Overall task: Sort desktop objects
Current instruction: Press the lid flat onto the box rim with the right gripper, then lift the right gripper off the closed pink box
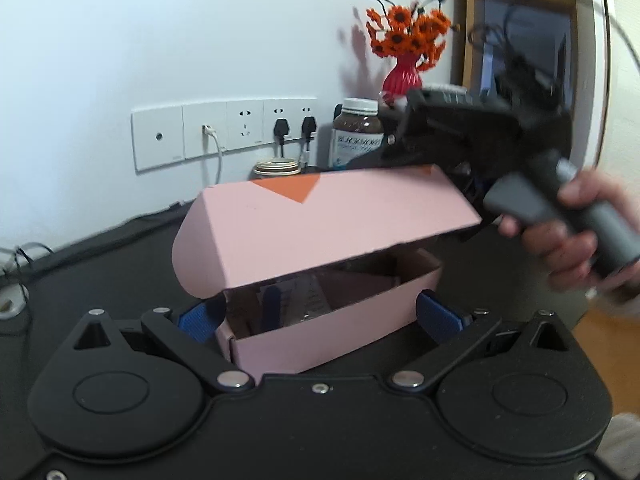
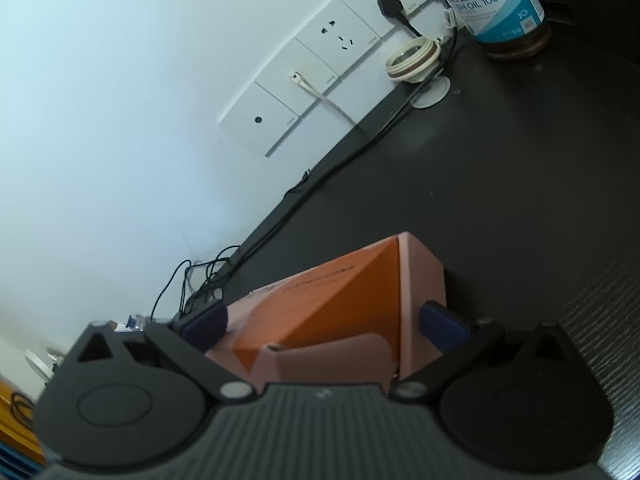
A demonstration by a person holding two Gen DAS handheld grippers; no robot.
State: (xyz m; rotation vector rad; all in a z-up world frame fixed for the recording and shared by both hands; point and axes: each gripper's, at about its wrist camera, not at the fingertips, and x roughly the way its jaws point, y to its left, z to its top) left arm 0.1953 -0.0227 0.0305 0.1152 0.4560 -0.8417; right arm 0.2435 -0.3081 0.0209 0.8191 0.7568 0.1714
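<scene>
A pink cardboard box (image 1: 328, 332) with an orange-patterned lid (image 1: 320, 220) stands on the black desk, its lid half raised and papers visible inside. My left gripper (image 1: 320, 316) is open and straddles the box's front, with a blue pad (image 1: 200, 320) close to each end. In the left wrist view, a hand (image 1: 572, 240) holds the right gripper's body (image 1: 452, 132) above the lid's far right; its fingertips are hidden there. In the right wrist view, my right gripper (image 2: 324, 322) is open and straddles the orange lid top (image 2: 340, 304).
A brown fish-oil bottle (image 2: 496, 4), a cream jar lid (image 2: 414, 58) and a red vase of orange flowers (image 1: 404, 40) stand at the back by the wall sockets (image 1: 224, 132). Black cables (image 2: 360, 152) run along the wall edge. The desk edge is at the right (image 1: 576, 320).
</scene>
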